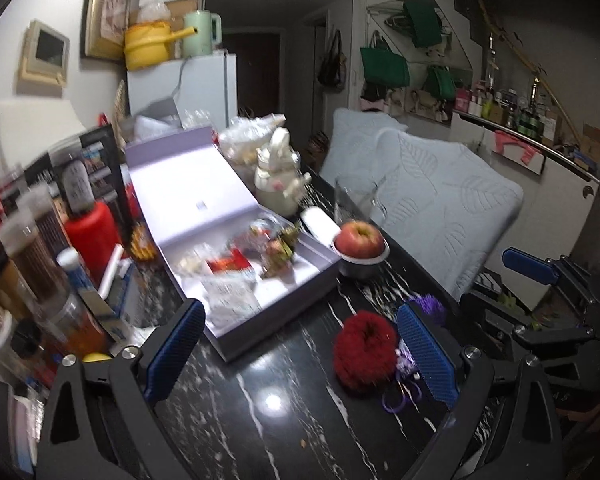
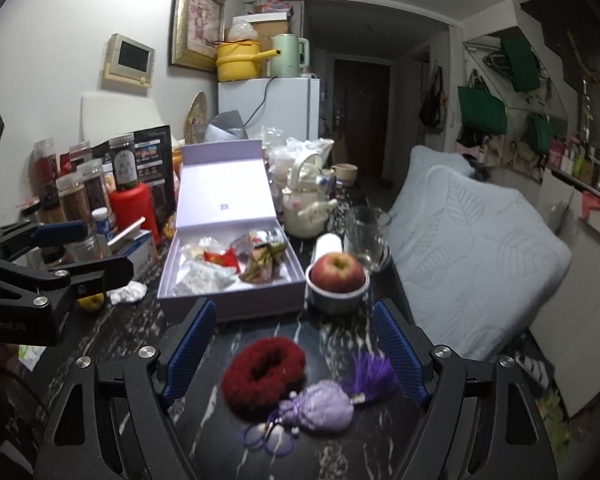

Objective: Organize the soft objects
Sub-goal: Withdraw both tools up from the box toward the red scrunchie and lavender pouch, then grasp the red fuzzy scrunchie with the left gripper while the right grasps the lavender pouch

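**Above the dark surface: two wide tools over the soft objects**

Between the spread fingers of the right tool, nothing gripped, lie a red fluffy scrunchie and, touching its near right edge, a lilac sachet with a purple tassel. Both rest on the black veined surface. The left tool also stands wide and holds nothing; its right finger is just beside the scrunchie, in front of the sachet. Beyond the soft objects sits an open lilac box containing wrapped sweets, and to its right an apple in a small metal bowl. Farther back stand a glass mug and a white teapot; jars crowd the left edge.
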